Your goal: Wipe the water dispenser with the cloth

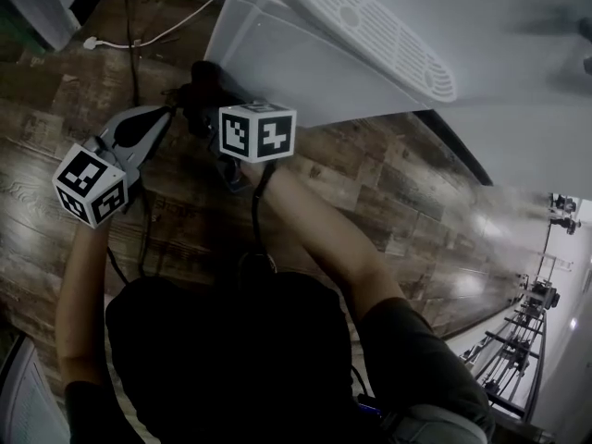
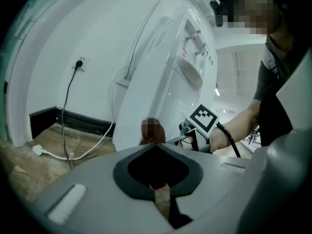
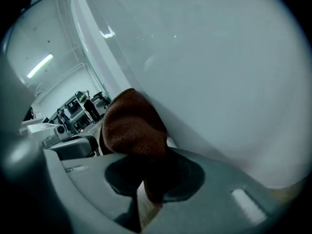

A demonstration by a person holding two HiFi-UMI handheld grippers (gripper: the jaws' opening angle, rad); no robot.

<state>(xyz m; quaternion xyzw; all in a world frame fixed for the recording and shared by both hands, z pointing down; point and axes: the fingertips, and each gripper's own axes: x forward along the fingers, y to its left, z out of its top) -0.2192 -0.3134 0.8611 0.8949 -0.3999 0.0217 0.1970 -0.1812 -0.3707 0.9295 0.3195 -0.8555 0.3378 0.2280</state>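
A brown cloth point(image 3: 132, 126) is clamped in the closed jaws of the right tool point(image 3: 146, 152) and bunched above them, pressed against a smooth white side panel of the water dispenser point(image 3: 219, 72), low down near the wooden floor point(image 1: 388, 192). The left tool point(image 2: 155, 145) is held just beside it with its jaws drawn together and nothing seen clamped. The cloth rises just beyond its tips, and whether it touches them cannot be told. Only a fold of cloth appears to be gripped, so it could be dragged out of the jaws by friction on the panel. Hard jaw tips could then be scraped along the plastic. With the two tools so near each other, they could be knocked together during a stroke. A white cable point(image 2: 73, 156) lies on the floor close by and a wall socket point(image 2: 79, 62) is set above it, so the cable could be snagged by a low sweep. The ribbed drip tray point(image 1: 370, 26) below the taps point(image 2: 195, 35) is shown with no cup on it. No water bottle is visible.
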